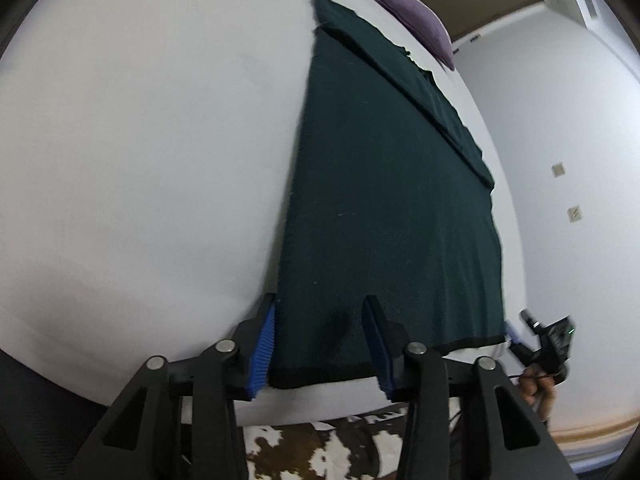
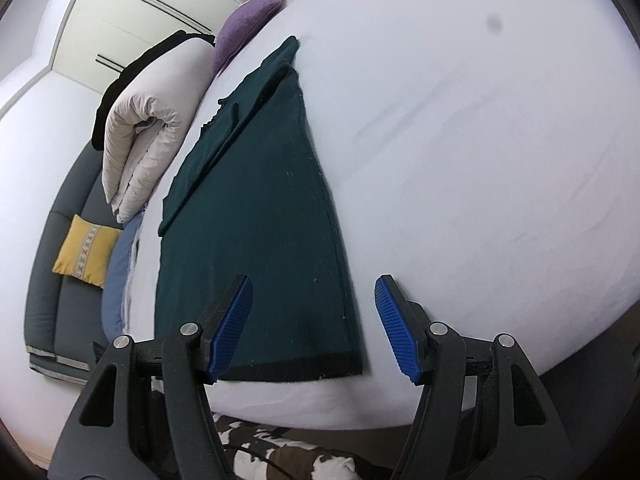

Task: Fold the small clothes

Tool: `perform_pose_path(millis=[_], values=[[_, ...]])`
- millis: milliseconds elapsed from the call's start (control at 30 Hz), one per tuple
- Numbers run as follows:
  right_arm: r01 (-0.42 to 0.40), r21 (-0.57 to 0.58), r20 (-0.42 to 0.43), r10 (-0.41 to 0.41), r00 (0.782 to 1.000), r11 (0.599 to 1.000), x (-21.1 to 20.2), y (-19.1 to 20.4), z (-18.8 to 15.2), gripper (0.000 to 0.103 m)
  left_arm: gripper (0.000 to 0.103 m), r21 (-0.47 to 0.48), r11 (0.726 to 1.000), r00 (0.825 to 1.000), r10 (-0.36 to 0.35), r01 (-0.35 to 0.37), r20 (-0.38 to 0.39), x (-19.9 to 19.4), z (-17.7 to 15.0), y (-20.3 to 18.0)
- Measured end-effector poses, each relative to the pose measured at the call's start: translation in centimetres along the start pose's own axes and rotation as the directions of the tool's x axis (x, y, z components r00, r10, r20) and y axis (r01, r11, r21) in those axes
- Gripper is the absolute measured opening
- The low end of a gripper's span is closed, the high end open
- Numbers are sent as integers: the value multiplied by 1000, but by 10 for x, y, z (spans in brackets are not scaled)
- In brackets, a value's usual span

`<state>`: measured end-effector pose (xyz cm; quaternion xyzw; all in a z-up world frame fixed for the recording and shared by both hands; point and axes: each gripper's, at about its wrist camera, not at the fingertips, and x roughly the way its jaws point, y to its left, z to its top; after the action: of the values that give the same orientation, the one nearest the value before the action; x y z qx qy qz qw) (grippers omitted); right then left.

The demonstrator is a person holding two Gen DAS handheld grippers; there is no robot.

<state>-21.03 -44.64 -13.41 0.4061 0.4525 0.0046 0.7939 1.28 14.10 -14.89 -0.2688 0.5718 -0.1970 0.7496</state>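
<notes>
Left gripper (image 1: 318, 344): jaws partly open, straddling the near left corner of the garment; blue ribbed pads (image 1: 262, 354) either side of the hem, not visibly pressing cloth.
Right gripper (image 2: 314, 330): jaws wide, straddling the near right corner; one pad over the cloth, the other over bare bed; nothing gripped.
Garment (image 1: 384, 184): dark green knit, laid flat on the bed, near hem close to the bed's front edge, running away toward the pillows.
Done so far: sides seemingly turned in already, leaving a long narrow panel; one folded flap lay diagonally across the far part.
Left to do: judged to be gripping both hem corners and carrying them to the far end; no crosswise fold made yet.
Cloth texture: matt, slightly fuzzy, flecked with pale lint; hem edged with a black band.
Bed (image 2: 480, 160): smooth white sheet, faint creases, rounded edge.
Duvet (image 2: 140, 140): pale, puffy, folded into a thick roll beside the garment.
Cushion (image 2: 248, 24): purple, soft, at the far end.
Floor rug (image 1: 320, 448): brown and white patches, cowhide-like.
</notes>
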Motion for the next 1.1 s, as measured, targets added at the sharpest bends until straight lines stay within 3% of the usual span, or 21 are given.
perform_pose_path(millis=[233, 433, 533, 600, 667, 1000, 1100], values=[[-31, 23, -26, 32, 999, 999, -2, -2, -1, 62, 38, -52, 997, 998, -58, 57, -25, 0, -3, 10], [-7, 22, -35, 7, 999, 1000, -12, -5, -3, 62, 38, -71, 994, 996, -80, 78, -30, -1, -7, 13], [5, 36, -29, -4, 1000, 999, -19, -12, 0, 62, 31, -54, 996, 997, -66, 64, -39, 1, -7, 10], [11, 49, -26, -10, 1000, 999, -24, -18, 1, 62, 16, -49, 998, 998, -49, 47, -41, 2, -7, 11], [8, 67, -34, -6, 999, 998, -23, -22, 2, 62, 11, -50, 998, 998, -39, 37, -44, 5, -8, 11], [-12, 64, -155, 22, 988, 998, 6, -13, 3, 62, 8, -47, 998, 999, -40, 38, -37, 2, -11, 14], [-25, 54, -184, 35, 982, 998, 19, -6, 2, 54, 8, -43, 998, 999, -41, 40, -33, 0, -13, 12]])
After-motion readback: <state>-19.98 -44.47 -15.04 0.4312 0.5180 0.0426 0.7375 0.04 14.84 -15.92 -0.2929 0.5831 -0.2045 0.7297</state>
